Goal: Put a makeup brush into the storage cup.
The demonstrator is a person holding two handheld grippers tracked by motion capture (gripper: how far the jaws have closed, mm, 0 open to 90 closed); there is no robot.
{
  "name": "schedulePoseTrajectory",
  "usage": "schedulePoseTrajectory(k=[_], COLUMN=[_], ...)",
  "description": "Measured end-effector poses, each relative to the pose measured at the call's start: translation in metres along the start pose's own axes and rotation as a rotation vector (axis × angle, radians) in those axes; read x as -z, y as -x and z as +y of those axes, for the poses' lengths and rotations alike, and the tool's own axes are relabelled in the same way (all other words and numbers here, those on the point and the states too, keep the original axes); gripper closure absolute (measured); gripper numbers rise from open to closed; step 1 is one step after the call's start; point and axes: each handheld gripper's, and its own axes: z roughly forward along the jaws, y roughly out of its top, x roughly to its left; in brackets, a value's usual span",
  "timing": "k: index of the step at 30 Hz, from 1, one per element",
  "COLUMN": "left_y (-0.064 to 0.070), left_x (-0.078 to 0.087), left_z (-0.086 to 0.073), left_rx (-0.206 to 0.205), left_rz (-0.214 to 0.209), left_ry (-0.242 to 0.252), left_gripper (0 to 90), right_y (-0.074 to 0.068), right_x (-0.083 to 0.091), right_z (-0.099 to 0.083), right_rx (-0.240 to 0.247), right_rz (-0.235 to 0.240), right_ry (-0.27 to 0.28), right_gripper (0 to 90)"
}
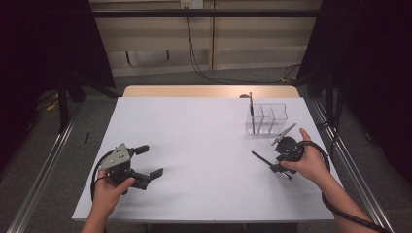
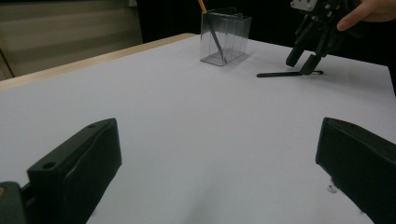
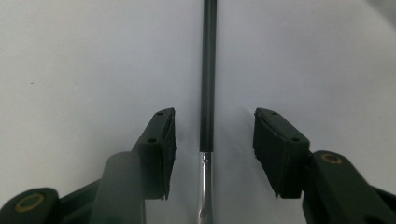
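Observation:
A black pen with a silver end lies flat on the white table, right of centre. My right gripper points down over it, open. In the right gripper view the pen runs between the two spread jaws of that gripper, touching neither. My left gripper rests low near the table's front left, open with nothing between its jaws. The left gripper view also takes in the pen and the right gripper farther off.
A clear plastic organizer with several compartments stands at the back right, and a pencil leans in its left compartment. The same organizer and pencil appear in the left gripper view. A wooden strip borders the table's far edge.

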Motion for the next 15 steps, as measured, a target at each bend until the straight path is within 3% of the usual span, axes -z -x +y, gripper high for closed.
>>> schedulePoseTrajectory(k=[7,15], left_y=[0.0003,0.0008], left_x=[-0.0001,-0.0013], left_z=[-0.0001,-0.0005], left_rx=[0.002,0.005], left_rz=[-0.001,-0.001], left_ry=[0.000,0.000], left_gripper=[0.3,0.3], right_y=[-0.0003,-0.0006], right_x=[-0.0019,-0.0028], right_z=[-0.0003,0.0001], right_rx=[0.005,0.018], right_rz=[-0.008,-0.005], right_ry=[-0.045,-0.071], right_gripper=[65.0,70.6])
